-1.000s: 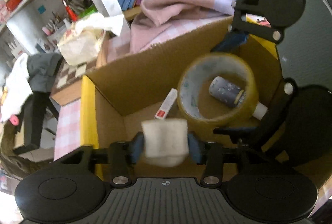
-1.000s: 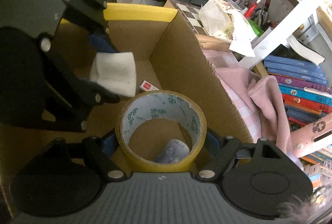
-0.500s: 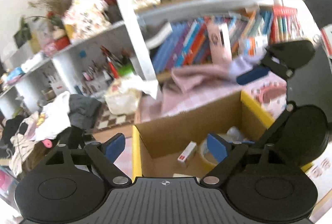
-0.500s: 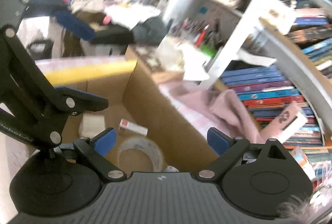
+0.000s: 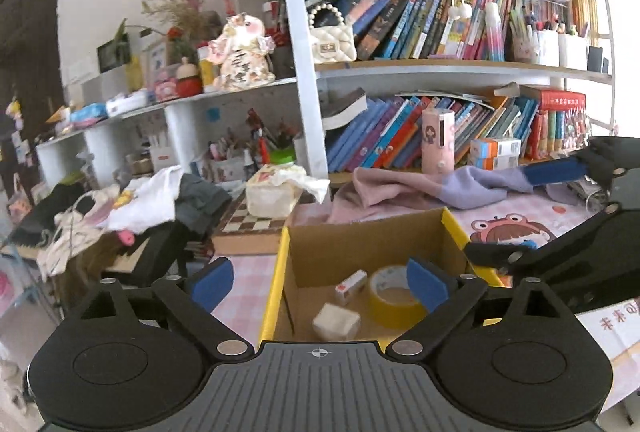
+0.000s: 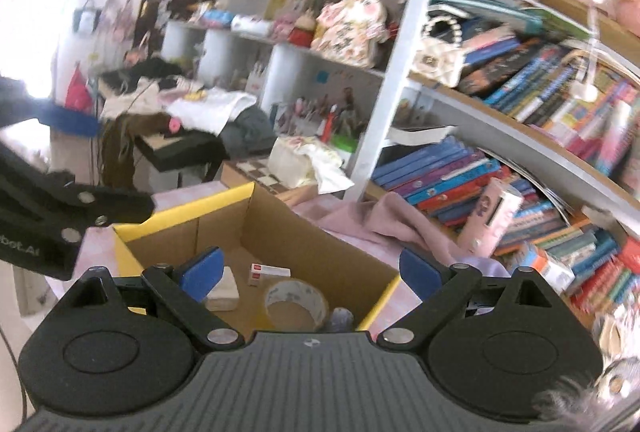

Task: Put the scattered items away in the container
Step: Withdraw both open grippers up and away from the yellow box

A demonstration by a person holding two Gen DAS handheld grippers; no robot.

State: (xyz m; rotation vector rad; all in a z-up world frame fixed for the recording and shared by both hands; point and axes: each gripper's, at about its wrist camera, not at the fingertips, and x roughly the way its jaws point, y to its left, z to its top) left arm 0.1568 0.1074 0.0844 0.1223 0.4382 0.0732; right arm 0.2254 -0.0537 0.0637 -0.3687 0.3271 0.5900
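A cardboard box (image 5: 360,238) with yellow flaps sits on the pink table. Inside lie a white sponge block (image 5: 336,321), a yellow tape roll (image 5: 390,296) and a small red-and-white box (image 5: 350,281). In the right wrist view the box (image 6: 280,228) also holds a small patterned bottle (image 6: 341,318) beside the tape roll (image 6: 294,302), the sponge (image 6: 224,290) and the small box (image 6: 269,272). My left gripper (image 5: 320,282) is open and empty, above and in front of the box. My right gripper (image 6: 310,266) is open and empty, above the box.
A bookshelf (image 5: 440,72) full of books stands behind the table. A pink cloth (image 5: 400,188), a tissue box (image 5: 276,192) on a checkerboard and a pile of clothes (image 5: 140,200) lie near the box. A pink bottle (image 5: 438,140) stands by the books.
My left gripper let go of the white sponge and my right gripper let go of the tape roll; both now lie in the box. Both grippers opened and drew up and back.
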